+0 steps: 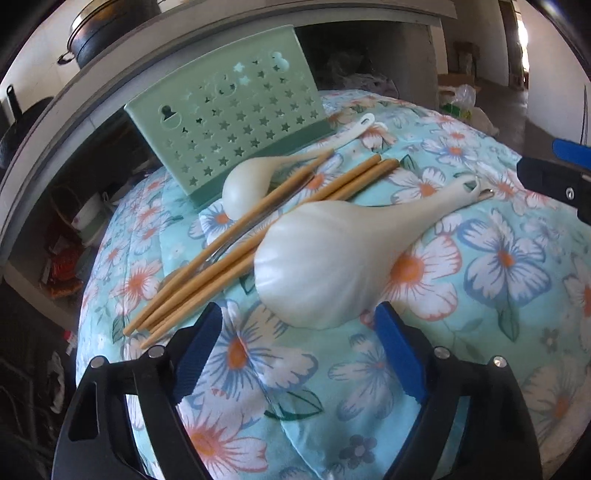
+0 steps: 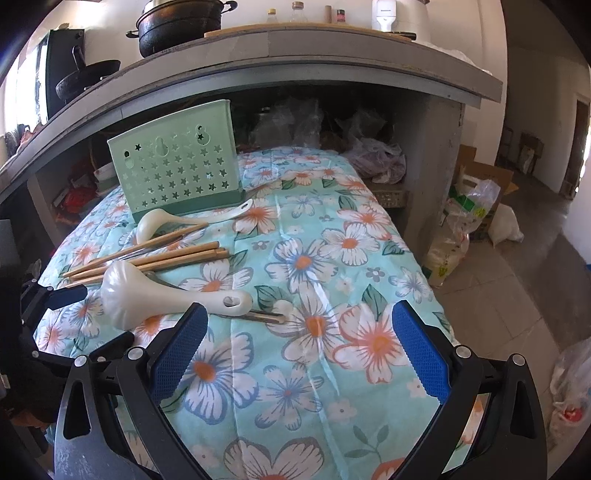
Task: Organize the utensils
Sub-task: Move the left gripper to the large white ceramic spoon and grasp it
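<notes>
A green utensil holder (image 1: 236, 122) with star cut-outs stands at the back of the flowered cloth; it also shows in the right wrist view (image 2: 177, 173). In front of it lie a small white spoon (image 1: 247, 184), several wooden chopsticks (image 1: 236, 243) and a large white rice paddle (image 1: 332, 258), also seen from the right (image 2: 147, 291). A metal utensil (image 2: 258, 315) pokes out under the paddle's handle. My left gripper (image 1: 299, 347) is open, just short of the paddle's head. My right gripper (image 2: 299, 343) is open and empty, to the right of the paddle's handle.
The flowered cloth (image 2: 332, 258) covers a padded surface that drops off at the right. A concrete counter (image 2: 295, 51) overhangs behind, with black pots (image 2: 181, 26) on top. Plastic bags (image 2: 465, 221) and boxes stand on the floor at right.
</notes>
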Available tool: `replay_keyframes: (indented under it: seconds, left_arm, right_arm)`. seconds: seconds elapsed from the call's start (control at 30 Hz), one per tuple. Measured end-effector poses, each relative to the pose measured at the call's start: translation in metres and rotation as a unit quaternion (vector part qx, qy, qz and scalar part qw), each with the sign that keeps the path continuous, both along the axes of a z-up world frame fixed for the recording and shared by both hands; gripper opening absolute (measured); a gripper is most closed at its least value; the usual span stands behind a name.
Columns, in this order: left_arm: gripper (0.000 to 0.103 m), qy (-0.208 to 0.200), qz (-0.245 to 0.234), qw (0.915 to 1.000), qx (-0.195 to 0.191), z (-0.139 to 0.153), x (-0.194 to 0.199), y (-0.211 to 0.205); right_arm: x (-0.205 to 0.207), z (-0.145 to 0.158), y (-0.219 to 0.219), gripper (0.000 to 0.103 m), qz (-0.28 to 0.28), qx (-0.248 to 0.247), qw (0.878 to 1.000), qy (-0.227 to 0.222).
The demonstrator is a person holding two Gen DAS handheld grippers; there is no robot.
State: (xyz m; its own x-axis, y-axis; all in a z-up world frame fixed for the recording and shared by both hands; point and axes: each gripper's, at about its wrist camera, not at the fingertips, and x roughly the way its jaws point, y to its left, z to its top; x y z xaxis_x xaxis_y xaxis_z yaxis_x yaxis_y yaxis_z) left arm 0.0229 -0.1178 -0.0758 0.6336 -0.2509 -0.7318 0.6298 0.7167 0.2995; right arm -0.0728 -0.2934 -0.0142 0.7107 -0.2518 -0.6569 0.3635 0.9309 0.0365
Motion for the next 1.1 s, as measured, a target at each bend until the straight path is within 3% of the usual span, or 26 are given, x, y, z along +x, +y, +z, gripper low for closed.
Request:
replay_keyframes:
  seconds: [0.13,0.2,0.27,0.33,0.4,0.53,0.6,0.8,1.0,1.1]
  left_arm:
    - [0.081,-0.021,-0.012,0.9994,0.024,0.0,0.002,-0.007]
    - [0.07,-0.003,-0.02,0.9997,0.015,0.003,0.006,-0.006]
    - [0.066,0.03,-0.023,0.9992,-0.017,0.01,0.009,-0.001]
    - [0.065,0.072,-0.023,0.9945,-0.073,0.02,0.014,0.012]
    - [0.065,0.108,-0.023,0.9846,-0.135,0.029,0.019,0.025]
    - [0.065,0.177,-0.012,0.9534,-0.244,0.041,0.041,0.047]
    - [0.057,0.203,0.002,0.94,-0.274,0.04,0.054,0.049]
    - [0.034,0.254,0.043,0.9151,-0.31,0.021,0.083,0.048]
    - [0.031,0.261,0.068,0.9073,-0.322,0.012,0.089,0.06]
    - [0.031,0.296,0.076,0.8898,-0.339,0.006,0.095,0.067]
  right_arm:
    - [0.002,-0.005,-0.002,0.095,-0.002,0.01,1.0,0.001]
    - [0.003,-0.006,-0.003,0.095,-0.002,0.015,1.0,0.001]
    - [0.003,-0.004,-0.003,0.095,-0.001,0.015,1.0,0.0]
    - [0.003,-0.004,-0.004,0.095,-0.001,0.013,1.0,-0.002]
    - [0.003,-0.004,-0.005,0.095,-0.001,0.012,1.0,-0.001]
    - [0.002,-0.004,-0.006,0.095,-0.002,0.022,1.0,-0.001]
    - [0.002,-0.004,-0.006,0.095,-0.001,0.026,1.0,-0.001]
    - [0.0,-0.001,-0.002,0.095,0.0,0.023,1.0,0.001]
    - [-0.002,-0.002,-0.004,0.095,-0.005,0.022,1.0,0.008]
    - [0.0,-0.003,-0.002,0.095,-0.003,0.023,1.0,0.011]
